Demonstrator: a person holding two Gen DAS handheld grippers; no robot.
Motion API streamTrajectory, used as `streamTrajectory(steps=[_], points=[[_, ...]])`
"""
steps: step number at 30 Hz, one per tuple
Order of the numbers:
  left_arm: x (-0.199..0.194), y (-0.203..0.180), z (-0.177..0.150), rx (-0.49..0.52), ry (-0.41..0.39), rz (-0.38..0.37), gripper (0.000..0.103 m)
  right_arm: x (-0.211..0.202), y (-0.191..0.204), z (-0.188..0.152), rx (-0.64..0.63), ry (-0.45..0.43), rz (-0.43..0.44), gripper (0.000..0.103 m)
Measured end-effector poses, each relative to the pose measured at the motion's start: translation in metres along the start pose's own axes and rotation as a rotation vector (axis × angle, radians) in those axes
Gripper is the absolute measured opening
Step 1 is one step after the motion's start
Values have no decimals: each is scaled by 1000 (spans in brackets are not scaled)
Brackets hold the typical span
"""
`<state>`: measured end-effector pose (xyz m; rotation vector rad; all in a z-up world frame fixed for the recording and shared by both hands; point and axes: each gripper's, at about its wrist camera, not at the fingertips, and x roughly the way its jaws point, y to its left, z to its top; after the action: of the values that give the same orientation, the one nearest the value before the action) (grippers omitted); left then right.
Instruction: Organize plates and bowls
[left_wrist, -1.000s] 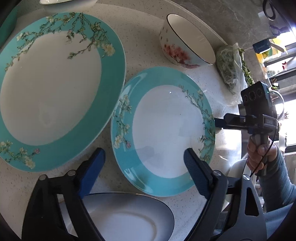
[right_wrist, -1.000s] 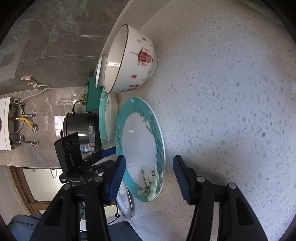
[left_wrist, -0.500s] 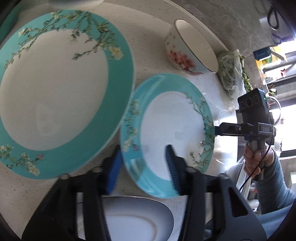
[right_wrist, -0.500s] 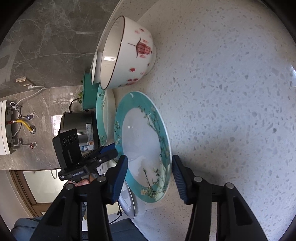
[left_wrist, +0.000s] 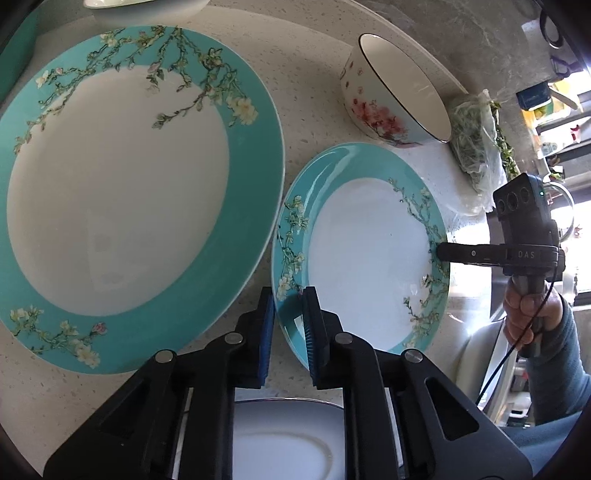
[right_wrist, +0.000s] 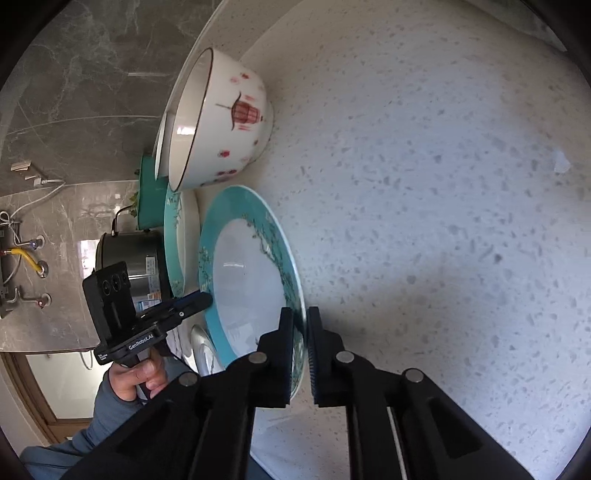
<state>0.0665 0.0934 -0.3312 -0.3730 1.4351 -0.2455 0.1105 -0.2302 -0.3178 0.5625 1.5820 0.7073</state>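
A small teal-rimmed plate (left_wrist: 369, 258) with blossom branches lies on the speckled counter (right_wrist: 424, 184). My left gripper (left_wrist: 288, 321) has this plate's near rim between its blue pads; the jaws are closing and press on it. At the opposite rim, my right gripper (right_wrist: 301, 339) is shut on the small plate (right_wrist: 251, 280), and the left wrist view shows its tip (left_wrist: 441, 253) at that edge. A large teal plate (left_wrist: 110, 184) lies to the left. A white bowl with red flowers (left_wrist: 388, 107) stands behind.
A white plate with a dark rim (left_wrist: 280, 439) sits under my left gripper. A bag of greens (left_wrist: 476, 147) lies at the counter's right edge. A steel pot (right_wrist: 129, 254) and a green container (right_wrist: 147, 195) stand beyond the large plate (right_wrist: 181, 236). Another white bowl (left_wrist: 144, 7) is at the top.
Both grippers went from wide open to closed on the small teal plate's rim, one at each side. The left gripper edged forward over the rim.
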Motion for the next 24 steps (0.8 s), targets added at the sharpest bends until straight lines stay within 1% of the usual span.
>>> streamTrajectory(steps=[4,7,13,24], points=[[1,1,1,-2,-1,-5,13,-2,4,0,-15,-9,-41,10],[1,-2,0,13,2,-2,13,-3,5,-1,-17,-12,-54,11],[3,-5,0,19,-1,-10,13,-7,5,-5,-19,-21,-57,11],[-10,-16,-5,38,-19,-22,13,-18,12,-14,-34,-53,-57,11]])
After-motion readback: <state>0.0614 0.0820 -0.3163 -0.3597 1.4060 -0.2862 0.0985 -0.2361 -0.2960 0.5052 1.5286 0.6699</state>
